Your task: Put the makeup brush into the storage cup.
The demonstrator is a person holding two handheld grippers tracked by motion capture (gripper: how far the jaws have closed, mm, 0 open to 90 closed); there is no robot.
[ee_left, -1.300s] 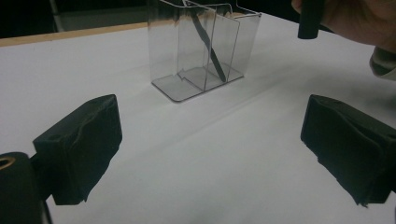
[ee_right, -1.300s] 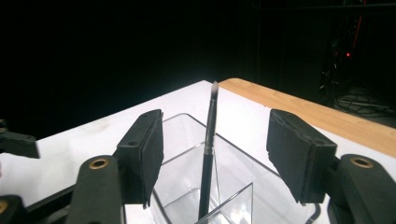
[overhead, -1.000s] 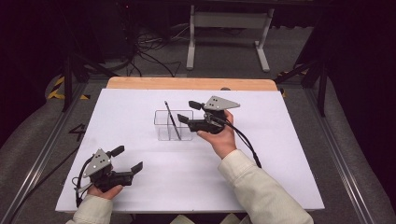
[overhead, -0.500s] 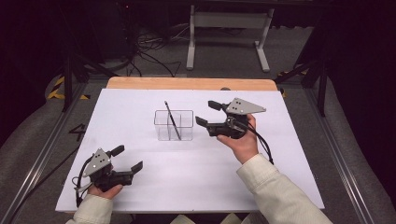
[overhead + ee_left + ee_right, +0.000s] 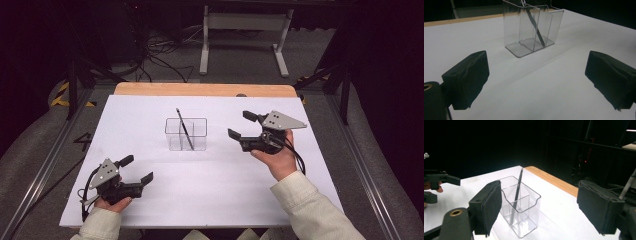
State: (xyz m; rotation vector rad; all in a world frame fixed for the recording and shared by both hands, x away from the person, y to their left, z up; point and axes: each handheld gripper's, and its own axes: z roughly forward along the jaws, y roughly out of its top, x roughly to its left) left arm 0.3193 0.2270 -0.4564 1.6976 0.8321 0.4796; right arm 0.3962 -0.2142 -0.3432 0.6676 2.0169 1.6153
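Note:
A clear divided box (image 5: 196, 136) stands upright mid-table on the white sheet. A thin dark stick (image 5: 184, 129) leans in it, its top poking above the rim. My right gripper (image 5: 241, 125) hovers to the right of the box, apart from it. Its jaws have just been opening wider, and nothing is between them. In the right gripper view the box (image 5: 529, 220) and stick (image 5: 517, 192) lie ahead of the open gripper (image 5: 540, 195). My left gripper (image 5: 136, 169) rests open near the front left, aimed at the box (image 5: 531, 27) beyond its jaws (image 5: 536, 67).
The white sheet (image 5: 215, 200) covers most of the table, with a wooden edge (image 5: 200, 90) at the back. Beyond it on the floor are a metal stand (image 5: 245, 35) and cables (image 5: 160, 60). The left gripper (image 5: 439, 187) appears far off in the right gripper view.
My right gripper has drawn back to the right, away from the box, and risen slightly, while its jaws spread wider. The stick stays in the box. The left hand has not moved.

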